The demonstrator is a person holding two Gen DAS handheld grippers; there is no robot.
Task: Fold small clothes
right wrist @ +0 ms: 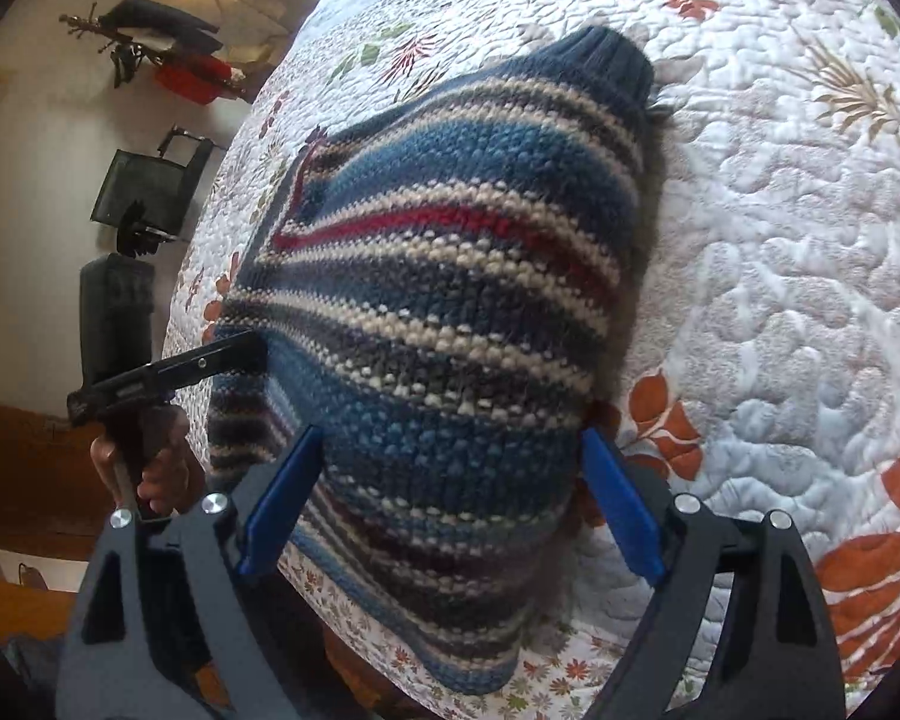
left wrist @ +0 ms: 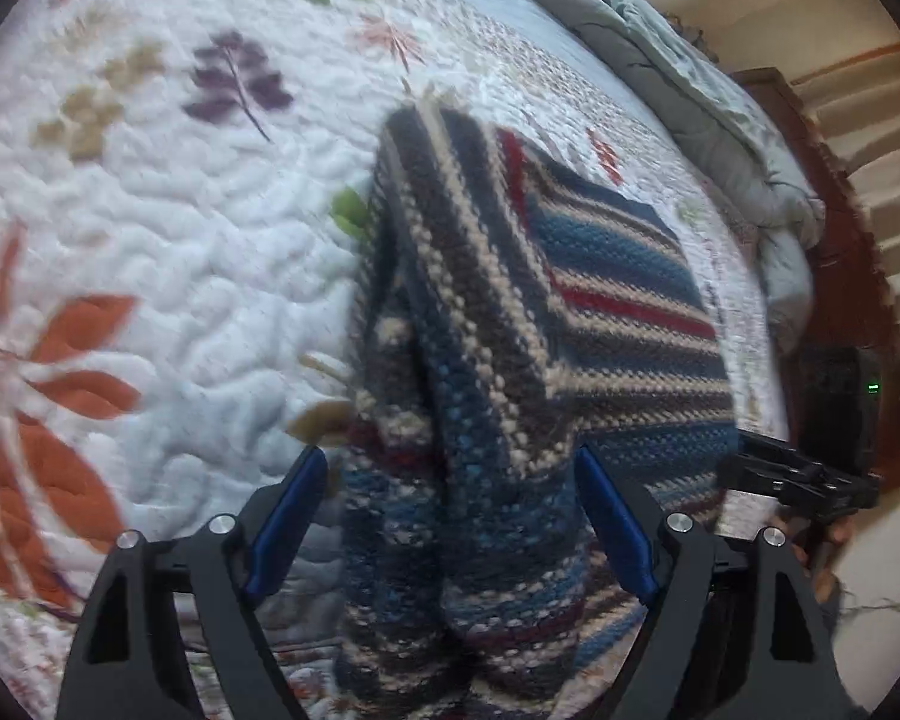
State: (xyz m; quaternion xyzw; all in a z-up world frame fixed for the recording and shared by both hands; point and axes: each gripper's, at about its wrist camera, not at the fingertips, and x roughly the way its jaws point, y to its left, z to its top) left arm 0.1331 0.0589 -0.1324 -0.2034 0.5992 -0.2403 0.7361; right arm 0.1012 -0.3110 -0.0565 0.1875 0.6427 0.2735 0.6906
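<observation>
Striped knit sweater (right wrist: 444,324) lies on the floral quilt (right wrist: 780,252), partly folded, one sleeve or side panel doubled over the body.

Left gripper (left wrist: 450,516): jaws wide, blue pads either side of the doubled fold without pressing it; holds nothing. Right gripper (right wrist: 450,498): jaws equally wide, hem end between the pads, no contact visible; holds nothing.

Risks:
- The doubled layer at 12 o'clock in the left wrist view looks bulky and loose; it may slump open with nothing pinning it.
- A pad closing low could pinch the quilt along with the knit and drag both.
- The two grippers sit near each other at 3 o'clock of the left view; they could collide.

Hard to read: left view is motion-blurred; the sweater's near edge is cut off by the frame; the second sleeve is not visible.
</observation>
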